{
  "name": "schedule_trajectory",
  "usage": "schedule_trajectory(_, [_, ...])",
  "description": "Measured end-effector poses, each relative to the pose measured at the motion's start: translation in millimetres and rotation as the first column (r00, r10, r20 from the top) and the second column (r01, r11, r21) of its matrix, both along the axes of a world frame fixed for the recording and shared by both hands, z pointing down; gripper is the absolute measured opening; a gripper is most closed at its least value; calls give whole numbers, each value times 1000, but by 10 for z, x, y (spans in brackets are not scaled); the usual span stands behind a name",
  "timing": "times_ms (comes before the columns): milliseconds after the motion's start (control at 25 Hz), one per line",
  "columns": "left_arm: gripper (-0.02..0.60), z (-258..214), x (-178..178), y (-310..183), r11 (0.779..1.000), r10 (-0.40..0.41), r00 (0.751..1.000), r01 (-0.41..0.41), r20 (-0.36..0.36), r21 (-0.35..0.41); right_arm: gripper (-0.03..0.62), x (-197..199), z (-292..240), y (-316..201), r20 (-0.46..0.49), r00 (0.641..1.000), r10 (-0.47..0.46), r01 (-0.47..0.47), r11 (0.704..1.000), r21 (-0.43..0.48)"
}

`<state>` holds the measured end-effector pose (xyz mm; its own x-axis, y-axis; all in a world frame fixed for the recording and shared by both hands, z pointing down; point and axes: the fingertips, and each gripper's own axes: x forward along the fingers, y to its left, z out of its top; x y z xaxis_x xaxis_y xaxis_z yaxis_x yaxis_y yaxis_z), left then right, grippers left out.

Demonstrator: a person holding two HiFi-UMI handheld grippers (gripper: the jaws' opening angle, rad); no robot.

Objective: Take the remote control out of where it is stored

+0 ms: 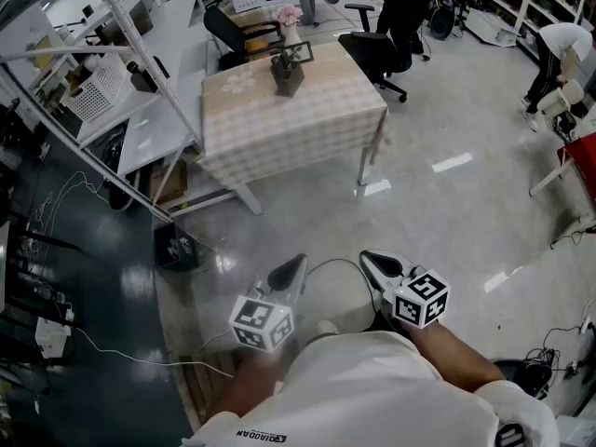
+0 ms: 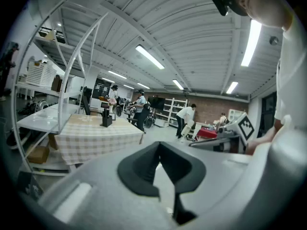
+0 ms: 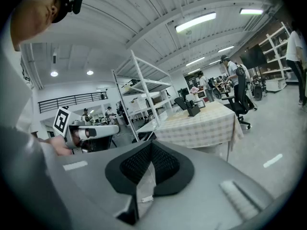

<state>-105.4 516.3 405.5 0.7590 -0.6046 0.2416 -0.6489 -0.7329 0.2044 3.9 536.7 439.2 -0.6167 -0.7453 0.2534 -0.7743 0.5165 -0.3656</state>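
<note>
Here both claws are fully closed and hold nothing: the left gripper (image 1: 298, 262) and the right gripper (image 1: 367, 256) hang side by side. A wide stretch of glossy grey floor (image 1: 307, 222) separates them from the square table in beige checked cloth (image 1: 307, 147). A dark box-shaped holder (image 1: 287, 74) stands toward its far edge; the remote control itself cannot be made out

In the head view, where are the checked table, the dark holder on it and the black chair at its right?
checked table (image 1: 321, 133): head view, bare cloth of its top.
dark holder (image 1: 287, 77): head view, its body.
black chair (image 1: 372, 54): head view, its backrest.
</note>
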Motion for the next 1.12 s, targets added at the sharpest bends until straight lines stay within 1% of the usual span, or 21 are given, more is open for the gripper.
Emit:
schedule_trajectory(480, [5,1,-3,-18,1000,1,1000,-1,-8,-2,5,-22,-10,-31,-15,1000,-4,4,1000,3])
schedule_trajectory(680, [5,13,-29,-29,1000,2,1000,-2,-4,-6,5,-57,-70,-42,23,1000,-1,1,1000,12])
schedule_trajectory(1120, [5,79,-62,8,1000,12,1000,-12,-4,-16,6,-80,-48,-29,3,1000,8,-8,1000,16])
